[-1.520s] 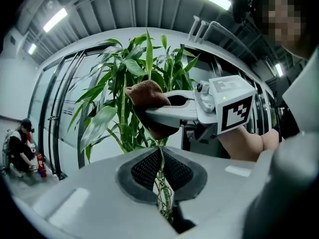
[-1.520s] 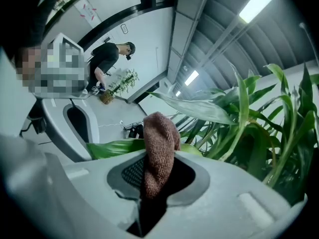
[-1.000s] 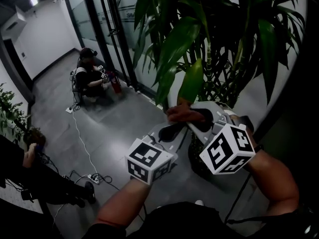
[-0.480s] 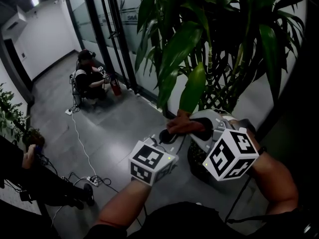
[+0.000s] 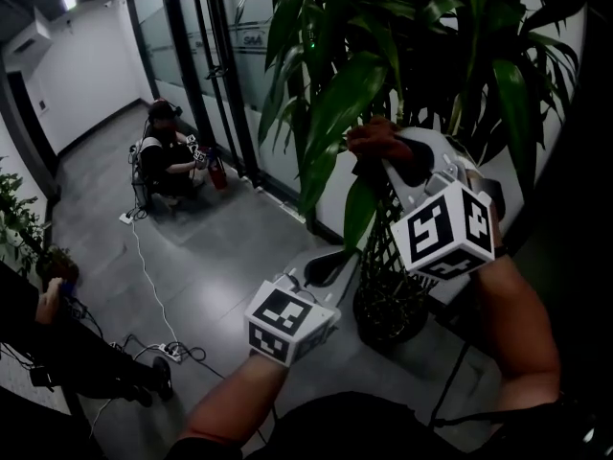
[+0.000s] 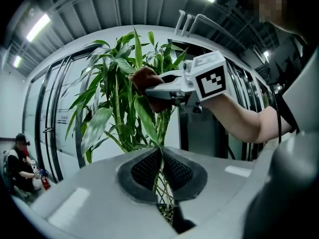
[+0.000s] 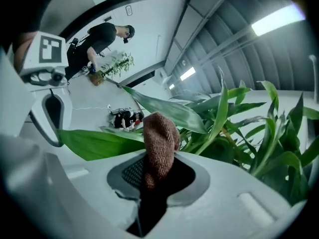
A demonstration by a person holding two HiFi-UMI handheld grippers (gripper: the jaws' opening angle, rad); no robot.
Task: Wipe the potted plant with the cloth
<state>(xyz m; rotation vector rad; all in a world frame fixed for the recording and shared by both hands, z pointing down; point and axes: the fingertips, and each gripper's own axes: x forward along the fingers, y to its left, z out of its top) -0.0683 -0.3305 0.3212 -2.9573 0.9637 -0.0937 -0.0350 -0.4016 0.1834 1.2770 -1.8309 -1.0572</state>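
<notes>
The potted plant has long green leaves and stands in a dark lattice pot on the floor. My left gripper is shut on the tip of one drooping leaf, which narrows into the jaw seam in the left gripper view. My right gripper is shut on a brown knitted cloth and is held high on that same leaf, well above the left gripper. In the right gripper view the cloth sticks up between the jaws against broad leaves.
A glass wall with dark frames runs behind the plant. A person crouches by it next to a red extinguisher. Cables and a power strip lie on the grey floor. Another person is at the left edge.
My right gripper has risen with the cloth along the leaf, from just above the left gripper to near the leaf's upper part. The left gripper has stayed put on the leaf tip.
</notes>
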